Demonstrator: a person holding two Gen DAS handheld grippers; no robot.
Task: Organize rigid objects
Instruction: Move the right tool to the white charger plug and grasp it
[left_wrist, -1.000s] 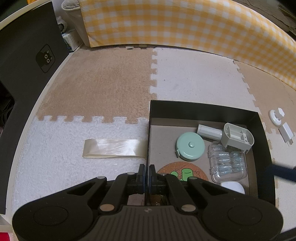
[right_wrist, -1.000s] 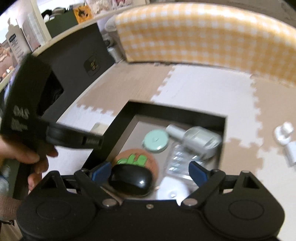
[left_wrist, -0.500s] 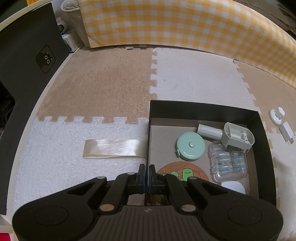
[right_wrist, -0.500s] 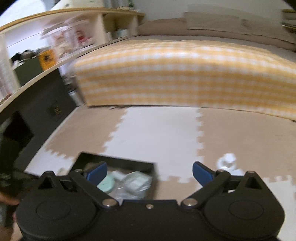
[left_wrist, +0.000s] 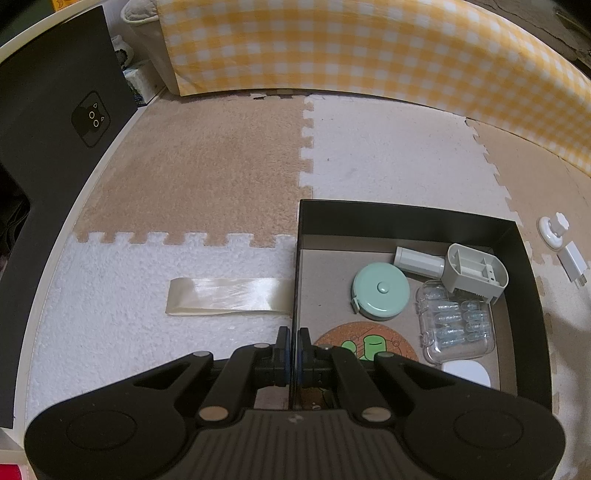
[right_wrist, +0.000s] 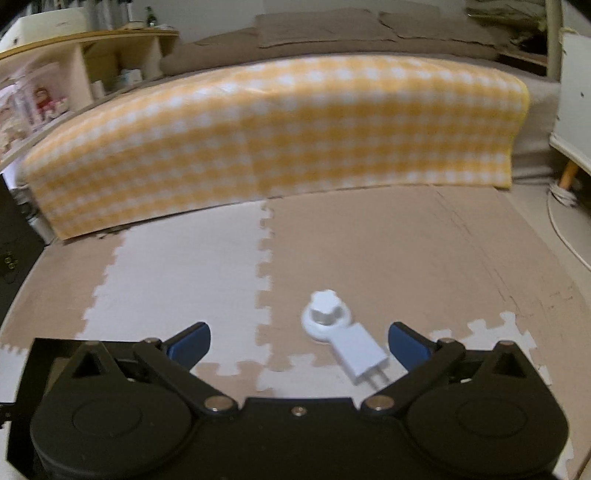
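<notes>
My left gripper (left_wrist: 293, 336) is shut on the left wall of the black box (left_wrist: 406, 218). The box holds a mint tape measure (left_wrist: 380, 288), a grey-white device (left_wrist: 472, 269), a clear case (left_wrist: 454, 328), a cork coaster (left_wrist: 365, 347) and a white object (left_wrist: 465, 373). My right gripper (right_wrist: 299, 341) hangs open over the mat to the right of the box. A white charger plug (right_wrist: 360, 354) lies between its fingertips, untouched, and a white round knob (right_wrist: 325, 317) lies just beyond. Both also show in the left wrist view, the plug (left_wrist: 572, 258) and the knob (left_wrist: 552, 229).
A cream ribbon (left_wrist: 229, 291) lies on the mat against the box's left side. A black cabinet (left_wrist: 55, 110) stands at the left. A yellow checked cloth (left_wrist: 369, 55) hangs along the far edge of the puzzle mat. The box's corner (right_wrist: 37, 347) shows at the right gripper's left.
The right gripper swung from over the box to the mat at its right, and its jaws widened. The black object seen between them is out of view. The left gripper kept still.
</notes>
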